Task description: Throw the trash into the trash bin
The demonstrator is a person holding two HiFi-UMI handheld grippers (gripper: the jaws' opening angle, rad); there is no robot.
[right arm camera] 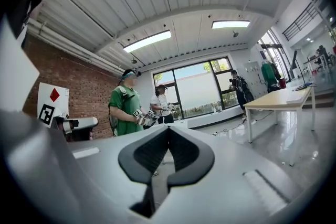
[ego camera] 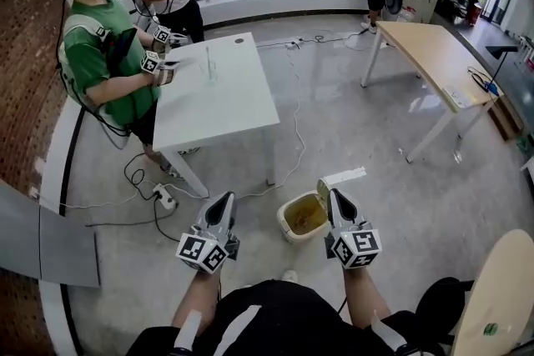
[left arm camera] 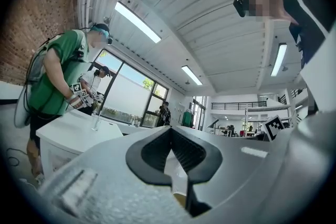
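A small cream trash bin [ego camera: 289, 230] stands on the grey floor just ahead of me, its inside stained yellowish-brown. No loose trash shows in either gripper. My left gripper [ego camera: 224, 198] hovers to the bin's left, jaws together with nothing between them. My right gripper [ego camera: 335, 194] is at the bin's right rim, likewise shut and empty. In the left gripper view the left gripper [left arm camera: 170, 129] points level across the room, black pads meeting at the tip. In the right gripper view the right gripper [right arm camera: 168, 128] also points level, tips touching.
A white table [ego camera: 219, 100] stands ahead left, with a person in green [ego camera: 107, 54] working at it. Cables and a power strip [ego camera: 165, 198] lie on the floor beside it. A wooden table [ego camera: 435, 56] is at the far right, and a round wooden top [ego camera: 501, 296] at my near right.
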